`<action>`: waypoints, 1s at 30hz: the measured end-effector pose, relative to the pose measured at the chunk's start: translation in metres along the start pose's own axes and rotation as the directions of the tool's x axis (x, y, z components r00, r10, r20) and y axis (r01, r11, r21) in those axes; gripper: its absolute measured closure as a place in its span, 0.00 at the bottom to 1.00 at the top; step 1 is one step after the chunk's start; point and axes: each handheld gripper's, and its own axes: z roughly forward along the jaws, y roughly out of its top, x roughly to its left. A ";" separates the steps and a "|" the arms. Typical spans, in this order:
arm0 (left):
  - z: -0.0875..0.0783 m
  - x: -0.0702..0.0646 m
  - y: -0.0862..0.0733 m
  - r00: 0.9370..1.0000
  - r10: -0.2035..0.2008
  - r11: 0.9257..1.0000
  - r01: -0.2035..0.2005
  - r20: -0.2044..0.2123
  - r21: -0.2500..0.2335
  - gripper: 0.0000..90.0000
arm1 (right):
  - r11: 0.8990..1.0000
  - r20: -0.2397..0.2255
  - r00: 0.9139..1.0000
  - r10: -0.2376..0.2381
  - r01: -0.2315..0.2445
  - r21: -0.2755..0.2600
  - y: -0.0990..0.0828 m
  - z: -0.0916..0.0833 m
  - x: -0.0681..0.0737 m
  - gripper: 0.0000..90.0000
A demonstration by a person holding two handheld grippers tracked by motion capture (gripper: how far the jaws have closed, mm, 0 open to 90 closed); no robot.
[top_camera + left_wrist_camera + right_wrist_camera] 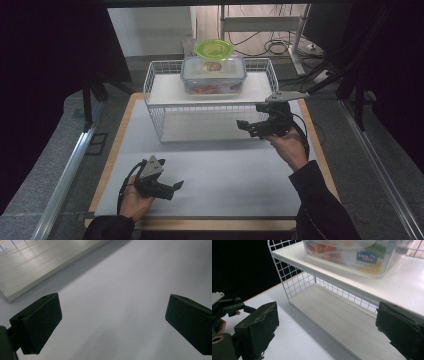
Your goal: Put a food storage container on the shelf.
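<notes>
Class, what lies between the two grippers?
Nothing: in the high view, bare white mat separates the left gripper from the right gripper.

Clear lidded container (213, 75) on rack's top shelf (165, 90)

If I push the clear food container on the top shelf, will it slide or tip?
The clear food container looks low, wide and flat-bottomed, so it would probably slide on the smooth white shelf. The food inside suggests some weight. The green bowl on its lid may shift or topple first.
</notes>
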 end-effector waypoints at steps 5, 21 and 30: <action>-0.001 -0.002 0.001 1.000 0.026 1.000 -0.027 -0.011 -0.006 0.01 | 1.000 0.010 1.000 -0.017 0.017 0.003 -0.010 0.000 0.002 0.04; -0.002 -0.004 0.001 0.999 0.032 0.999 -0.032 -0.015 -0.003 0.01 | 0.998 0.038 0.997 -0.066 0.066 0.018 -0.042 0.009 0.011 0.04; -0.001 -0.005 0.001 0.998 0.047 0.999 -0.046 -0.033 0.013 0.01 | 0.996 0.028 0.996 -0.090 0.090 0.020 -0.055 0.006 0.018 0.04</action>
